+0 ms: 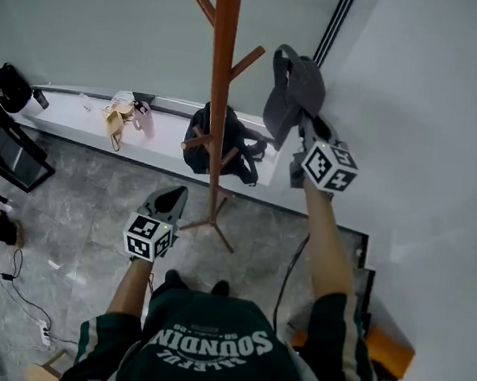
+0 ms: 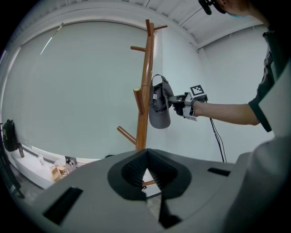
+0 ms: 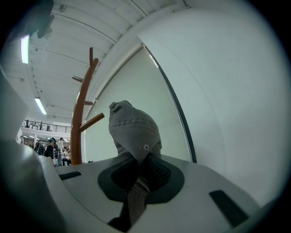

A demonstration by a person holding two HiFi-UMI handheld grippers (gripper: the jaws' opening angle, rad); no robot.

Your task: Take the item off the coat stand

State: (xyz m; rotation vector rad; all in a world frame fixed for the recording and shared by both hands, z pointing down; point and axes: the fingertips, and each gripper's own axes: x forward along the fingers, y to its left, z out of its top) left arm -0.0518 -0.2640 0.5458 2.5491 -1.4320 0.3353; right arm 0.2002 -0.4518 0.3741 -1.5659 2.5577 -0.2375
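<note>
The brown wooden coat stand (image 1: 221, 78) rises in the middle of the head view, with bare pegs (image 1: 248, 61) angled upward. A grey cap (image 1: 293, 90) hangs just right of the pegs, clear of them. My right gripper (image 1: 304, 120) is raised and shut on the cap's fabric. The right gripper view has the cap (image 3: 134, 130) bunched between the jaws of the right gripper (image 3: 143, 168), with the stand (image 3: 81, 123) off to its left. Lower down, near the stand's base, my left gripper (image 1: 170, 198) is shut and holds nothing. From the left gripper (image 2: 145, 170), the cap (image 2: 159, 107) shows beside the pole (image 2: 145, 91).
A black backpack (image 1: 220, 144) rests on the white ledge (image 1: 65, 119) behind the stand's foot. A tan bag (image 1: 119, 117) and a black bag (image 1: 12, 86) also lie on that ledge. A white wall (image 1: 439, 124) closes in the right side. Cables (image 1: 21, 287) trail over the grey floor.
</note>
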